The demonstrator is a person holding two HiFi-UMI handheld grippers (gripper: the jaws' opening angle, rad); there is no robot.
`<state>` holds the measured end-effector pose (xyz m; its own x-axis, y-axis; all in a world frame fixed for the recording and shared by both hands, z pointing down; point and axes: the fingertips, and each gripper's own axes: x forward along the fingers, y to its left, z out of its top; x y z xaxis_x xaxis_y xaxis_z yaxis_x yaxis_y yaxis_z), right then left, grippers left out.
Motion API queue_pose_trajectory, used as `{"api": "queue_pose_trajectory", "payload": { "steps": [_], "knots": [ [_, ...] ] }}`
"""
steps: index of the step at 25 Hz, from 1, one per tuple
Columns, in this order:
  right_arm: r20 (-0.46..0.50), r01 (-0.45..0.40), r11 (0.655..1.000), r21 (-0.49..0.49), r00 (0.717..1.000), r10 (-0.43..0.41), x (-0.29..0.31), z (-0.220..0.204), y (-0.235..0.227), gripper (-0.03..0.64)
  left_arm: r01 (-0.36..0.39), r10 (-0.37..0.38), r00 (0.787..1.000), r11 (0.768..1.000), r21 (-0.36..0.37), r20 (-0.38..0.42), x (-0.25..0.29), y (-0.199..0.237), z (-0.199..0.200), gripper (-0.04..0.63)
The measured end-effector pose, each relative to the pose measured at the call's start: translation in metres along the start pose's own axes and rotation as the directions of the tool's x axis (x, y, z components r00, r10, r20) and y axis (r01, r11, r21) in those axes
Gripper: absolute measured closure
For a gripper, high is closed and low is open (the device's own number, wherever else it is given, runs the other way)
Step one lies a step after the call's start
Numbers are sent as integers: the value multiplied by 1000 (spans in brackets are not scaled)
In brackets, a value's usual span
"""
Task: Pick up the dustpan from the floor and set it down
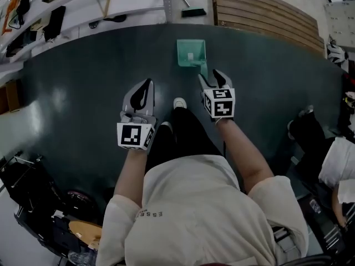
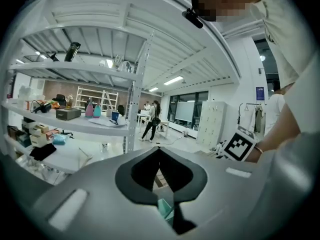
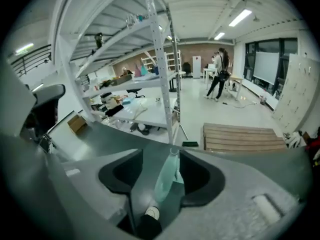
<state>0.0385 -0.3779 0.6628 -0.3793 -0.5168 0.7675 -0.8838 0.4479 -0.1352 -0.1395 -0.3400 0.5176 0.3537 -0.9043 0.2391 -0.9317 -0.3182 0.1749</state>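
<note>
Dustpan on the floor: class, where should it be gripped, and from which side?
Probably by its narrow handle, which points back at the person while the dustpan lies flat. Come from the near side, above, jaws astride it.

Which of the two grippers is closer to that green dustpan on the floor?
Right. The right gripper has its open jaws around the handle of the dustpan; the left gripper hangs well off to the handle's left, shut.

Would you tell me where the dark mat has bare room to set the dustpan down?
The dark mat is bare left of the dustpan, up to the shelf rack, and right of it, below the slatted pallet. It is crowded near the person's shoe and the right gripper.
</note>
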Motion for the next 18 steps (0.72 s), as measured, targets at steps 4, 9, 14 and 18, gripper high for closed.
{"api": "queue_pose_trajectory", "payload": {
  "steps": [4, 9, 14, 18],
  "knots": [
    [-105, 50, 999, 21, 993, -48, 59, -23, -18, 371, 11, -12, 999, 1000, -26, -45, 26, 9, -23, 588],
    [-197, 89, 994, 65, 978, -74, 106, -51, -31, 371, 31, -38, 995, 996, -83, -88, 36, 8, -64, 588],
    [-260, 132, 980, 151, 962, -89, 128, -58, -37, 387, 33, -49, 994, 987, -155, -101, 40, 8, -88, 588],
    [-275, 183, 974, 135, 951, -141, 127, -61, -39, 483, 36, -56, 993, 983, -178, -107, 35, 2, -85, 588]
  ]
}}
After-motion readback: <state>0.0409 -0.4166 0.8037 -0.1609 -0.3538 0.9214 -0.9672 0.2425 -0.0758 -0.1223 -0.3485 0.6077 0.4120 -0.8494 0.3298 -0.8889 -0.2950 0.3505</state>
